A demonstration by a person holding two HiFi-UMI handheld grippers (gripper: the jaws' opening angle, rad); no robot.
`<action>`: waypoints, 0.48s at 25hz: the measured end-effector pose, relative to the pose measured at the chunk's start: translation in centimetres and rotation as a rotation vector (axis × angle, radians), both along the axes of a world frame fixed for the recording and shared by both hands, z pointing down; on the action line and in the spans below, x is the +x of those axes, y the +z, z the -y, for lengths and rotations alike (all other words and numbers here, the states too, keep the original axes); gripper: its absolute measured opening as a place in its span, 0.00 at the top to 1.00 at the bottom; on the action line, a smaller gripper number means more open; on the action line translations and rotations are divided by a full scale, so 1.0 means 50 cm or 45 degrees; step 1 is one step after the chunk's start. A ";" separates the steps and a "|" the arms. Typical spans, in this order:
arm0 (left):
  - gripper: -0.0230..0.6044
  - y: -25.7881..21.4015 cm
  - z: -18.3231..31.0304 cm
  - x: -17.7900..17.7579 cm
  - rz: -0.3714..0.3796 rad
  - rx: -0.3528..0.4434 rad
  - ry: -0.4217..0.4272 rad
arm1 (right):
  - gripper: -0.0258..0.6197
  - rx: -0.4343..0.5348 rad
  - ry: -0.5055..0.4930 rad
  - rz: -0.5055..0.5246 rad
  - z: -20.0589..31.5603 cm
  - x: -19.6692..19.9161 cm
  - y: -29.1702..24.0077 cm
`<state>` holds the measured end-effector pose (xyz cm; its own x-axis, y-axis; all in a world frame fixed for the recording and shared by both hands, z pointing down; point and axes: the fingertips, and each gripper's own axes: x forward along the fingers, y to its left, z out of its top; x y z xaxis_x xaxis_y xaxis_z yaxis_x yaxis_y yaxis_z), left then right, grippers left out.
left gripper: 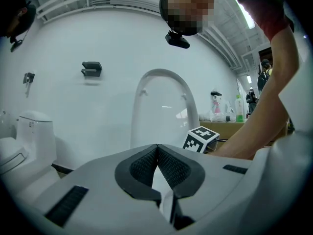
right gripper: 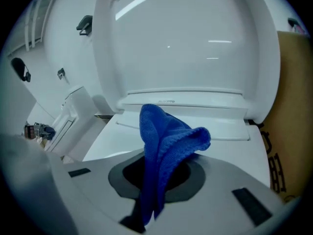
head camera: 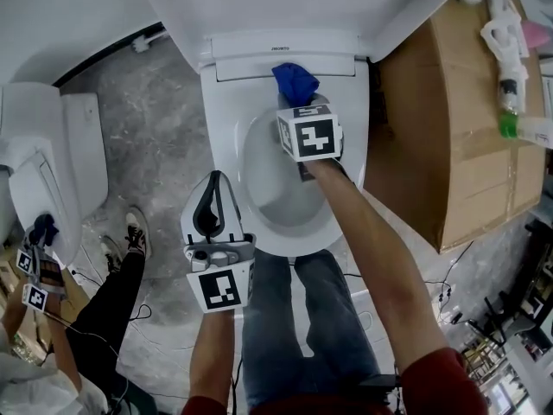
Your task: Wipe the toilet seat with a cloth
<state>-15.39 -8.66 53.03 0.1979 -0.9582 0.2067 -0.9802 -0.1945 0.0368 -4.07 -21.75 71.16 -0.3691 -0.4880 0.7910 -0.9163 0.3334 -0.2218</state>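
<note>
A white toilet with its lid (head camera: 285,7) raised stands in the middle of the head view; its seat (head camera: 226,119) rings the bowl. My right gripper (head camera: 298,102) is shut on a blue cloth (head camera: 295,79), which it holds over the back of the seat near the hinge. In the right gripper view the cloth (right gripper: 164,151) sticks up from between the jaws, with the seat's rear (right gripper: 205,112) just beyond. My left gripper (head camera: 209,219) hangs at the seat's front left, shut with nothing in it; its pads (left gripper: 171,169) meet in the left gripper view.
A large cardboard box (head camera: 458,119) stands right of the toilet, with bottles (head camera: 511,85) on top. A second toilet (head camera: 47,162) stands at the left, beside another person's legs and shoes (head camera: 130,240). My own legs (head camera: 294,318) are in front of the bowl.
</note>
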 end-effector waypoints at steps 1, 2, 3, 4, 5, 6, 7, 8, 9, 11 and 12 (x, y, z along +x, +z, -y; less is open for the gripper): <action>0.94 -0.004 0.001 -0.005 -0.002 0.008 -0.006 | 0.87 0.005 -0.005 0.001 0.000 -0.002 -0.001; 0.94 -0.010 0.002 -0.009 0.000 0.023 -0.009 | 0.87 0.006 -0.002 0.013 -0.001 -0.001 -0.002; 0.94 -0.019 0.004 -0.011 0.006 0.040 -0.008 | 0.87 0.007 0.001 0.024 -0.004 0.001 -0.004; 0.94 -0.026 0.006 -0.012 0.011 0.052 -0.006 | 0.87 0.011 0.003 0.031 -0.007 0.003 -0.009; 0.94 -0.032 0.008 -0.012 0.009 0.058 -0.007 | 0.87 0.019 0.004 0.037 -0.010 0.004 -0.018; 0.94 -0.039 0.010 -0.011 0.003 0.061 -0.012 | 0.87 0.031 0.005 0.049 -0.013 0.003 -0.031; 0.94 -0.046 0.012 -0.011 -0.007 0.060 -0.025 | 0.87 0.051 0.006 0.069 -0.017 0.000 -0.050; 0.94 -0.056 0.013 -0.011 -0.021 0.056 -0.046 | 0.87 0.075 0.006 0.091 -0.023 -0.002 -0.074; 0.94 -0.068 0.014 -0.012 -0.041 0.052 -0.071 | 0.87 0.103 0.006 0.112 -0.033 -0.003 -0.102; 0.94 -0.105 0.018 -0.011 -0.073 0.052 -0.109 | 0.87 0.160 0.008 0.149 -0.057 -0.003 -0.167; 0.94 -0.128 0.021 -0.007 -0.079 0.058 -0.115 | 0.87 0.192 0.006 0.164 -0.070 0.000 -0.204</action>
<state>-15.73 -9.69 46.63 0.1215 -0.9808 0.1526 -0.9899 -0.1085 0.0909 -4.06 -18.25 60.98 -0.4598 -0.5993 0.6553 -0.8852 0.3676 -0.2850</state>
